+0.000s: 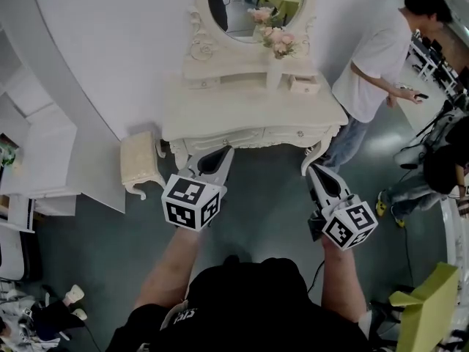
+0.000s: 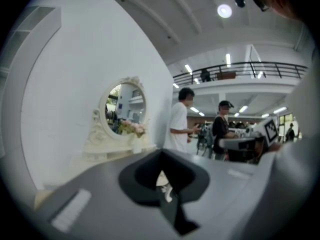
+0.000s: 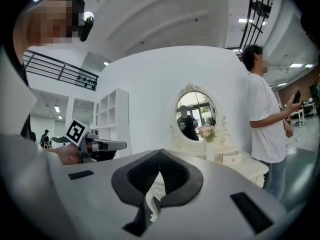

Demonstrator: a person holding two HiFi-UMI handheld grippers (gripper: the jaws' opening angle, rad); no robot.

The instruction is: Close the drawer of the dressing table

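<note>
The white dressing table (image 1: 220,112) stands against the curved wall ahead, with an oval mirror (image 1: 249,6) and a vase of pink flowers (image 1: 275,64) on it. Two front drawers (image 1: 297,133) run under its top; I cannot tell whether either is pulled out. A small drawer box (image 1: 304,84) sits on top at the right. My left gripper (image 1: 226,152) is shut and empty, its tip just short of the table's front left. My right gripper (image 1: 312,169), also shut and empty, is near the front right leg. Both gripper views show the table (image 2: 115,149) (image 3: 240,166) beyond touching pads.
A person in a white shirt (image 1: 374,64) stands right beside the table's right end. A small cream stool (image 1: 141,163) sits at the table's left. White shelving (image 1: 44,160) lies further left, and a green chair (image 1: 421,306) is at the lower right.
</note>
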